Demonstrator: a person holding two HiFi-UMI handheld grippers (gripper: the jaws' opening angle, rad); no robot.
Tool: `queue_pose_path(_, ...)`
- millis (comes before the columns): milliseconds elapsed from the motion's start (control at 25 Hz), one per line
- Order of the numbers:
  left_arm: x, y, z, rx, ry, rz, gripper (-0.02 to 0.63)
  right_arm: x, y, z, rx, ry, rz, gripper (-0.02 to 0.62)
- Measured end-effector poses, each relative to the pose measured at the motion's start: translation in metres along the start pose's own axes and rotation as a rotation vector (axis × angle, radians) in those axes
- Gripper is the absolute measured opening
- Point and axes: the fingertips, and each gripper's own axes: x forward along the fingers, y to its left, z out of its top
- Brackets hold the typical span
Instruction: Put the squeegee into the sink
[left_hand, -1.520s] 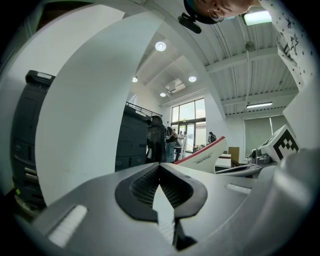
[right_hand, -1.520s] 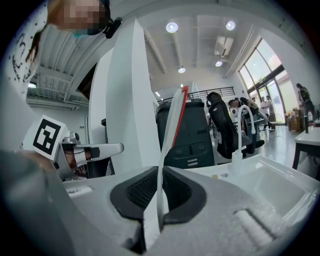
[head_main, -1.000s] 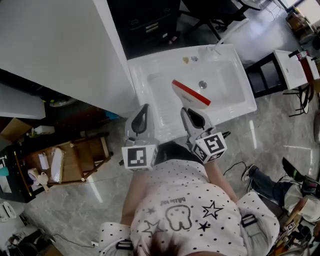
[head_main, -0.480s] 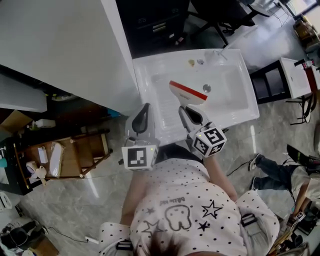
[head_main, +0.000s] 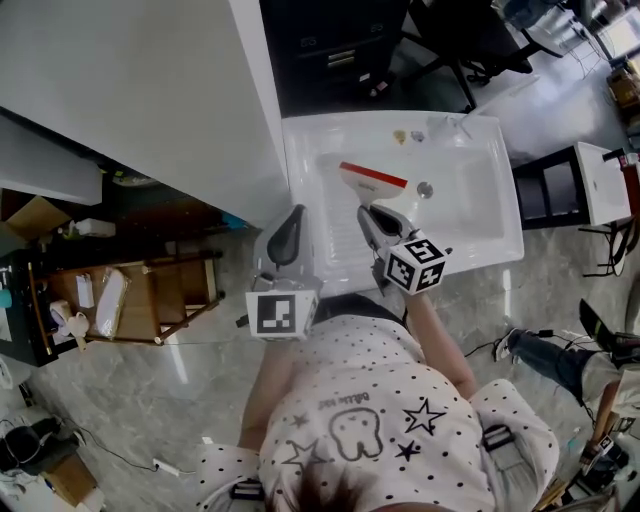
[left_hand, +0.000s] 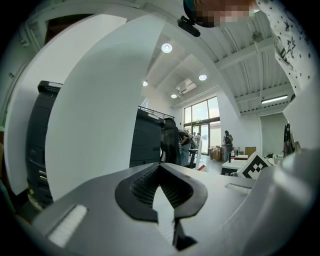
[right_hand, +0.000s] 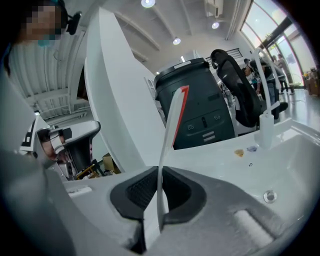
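The squeegee (head_main: 372, 187) is white with a red blade edge and hangs over the left, ribbed part of the white sink (head_main: 497, 247). My right gripper (head_main: 371, 214) is shut on its lower end. In the right gripper view the squeegee (right_hand: 171, 123) rises edge-on from between the dark pads (right_hand: 176, 191), with the basin and its drain (right_hand: 270, 196) to the right. My left gripper (head_main: 289, 220) hovers at the sink's near left corner. Its jaws meet at the tips with nothing between them (left_hand: 160, 168).
A tall white panel (head_main: 150, 90) stands left of the sink, with a black cabinet (head_main: 340, 50) behind it. A faucet (right_hand: 265, 125) rises at the sink's back rim. A wooden cart (head_main: 150, 300) sits on the floor at left, a dark stand (head_main: 560, 190) at right.
The right gripper has come down toward the sink with the squeegee and tilted it lower. The left gripper has hardly moved.
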Motion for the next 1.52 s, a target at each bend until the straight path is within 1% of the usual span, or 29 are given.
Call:
queue_pose_path(240,0.008,0.000,0.003,0.021,-0.009,0.012,-0.006,0.019,-0.006,-0.011,0.016,0.064,0.033,0.021)
queue_pose_path(360,0.013,-0.001,0.003,0.012,0.014,0.017,-0.006,0.026,-0.011,-0.019,0.009,0.106,0.035,0.021)
queue_pose_path(480,0.017,0.000,0.002,0.017,0.003,0.021,-0.006,0.032,-0.017,-0.026,0.014,0.135,0.029,0.021)
queue_pose_path(960,0.027,0.002,-0.001,0.006,0.021,0.038,-0.006,0.054,-0.034,-0.050,0.148,0.211,0.040,0.021)
queue_pose_path(1120,0.031,0.003,0.000,0.017,0.020,0.042,-0.005,0.062,-0.038,-0.060,0.205,0.250,0.047,0.021)
queue_pose_path(1320,0.035,0.004,-0.002,0.014,0.033,0.047,-0.005,0.069,-0.047,-0.070,0.226,0.288,0.035,0.020)
queue_pose_path(1520,0.039,0.005,-0.002,0.015,0.030,0.050,-0.005,0.074,-0.052,-0.083,0.214,0.335,0.026,0.020)
